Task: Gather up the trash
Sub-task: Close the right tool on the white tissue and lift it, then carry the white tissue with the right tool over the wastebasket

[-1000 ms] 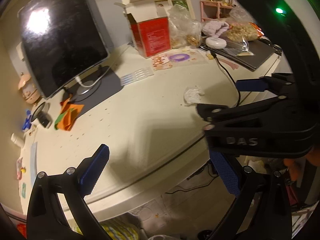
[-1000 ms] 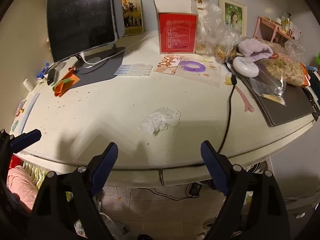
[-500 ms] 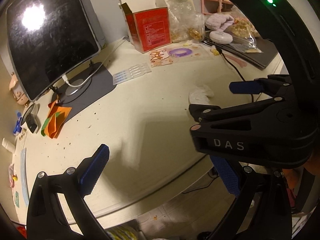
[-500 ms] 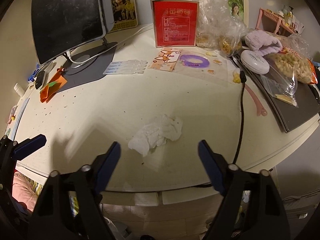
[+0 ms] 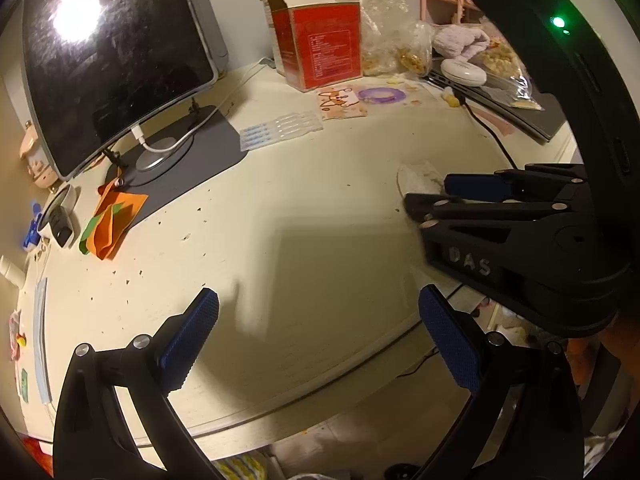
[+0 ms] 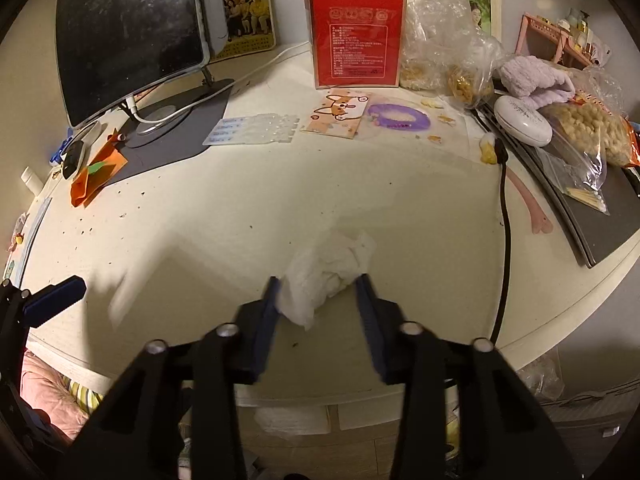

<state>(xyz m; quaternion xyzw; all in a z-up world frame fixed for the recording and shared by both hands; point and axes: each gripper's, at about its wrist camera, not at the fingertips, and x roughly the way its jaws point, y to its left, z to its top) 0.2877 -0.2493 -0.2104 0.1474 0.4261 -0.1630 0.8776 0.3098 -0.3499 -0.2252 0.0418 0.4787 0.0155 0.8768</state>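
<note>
Right gripper (image 6: 320,292) closing, seemingly around crumpled tissue (image 6: 326,274).

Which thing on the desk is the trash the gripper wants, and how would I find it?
Start at the big dark monitor, then come across the cream desk toward its near edge. There a crumpled white tissue lies between the closing right gripper pads. It is the only soft, wrinkly white lump on the bare part.

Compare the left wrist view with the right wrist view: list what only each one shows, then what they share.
Only the left wrist view: the left claw, open over bare desk, and the right claw's black body from the side. Only the right wrist view: the group photo, the framed portrait, and the right claw closing with the crumpled tissue between its pads. Both: tissue, monitor, red box, desk.
</note>
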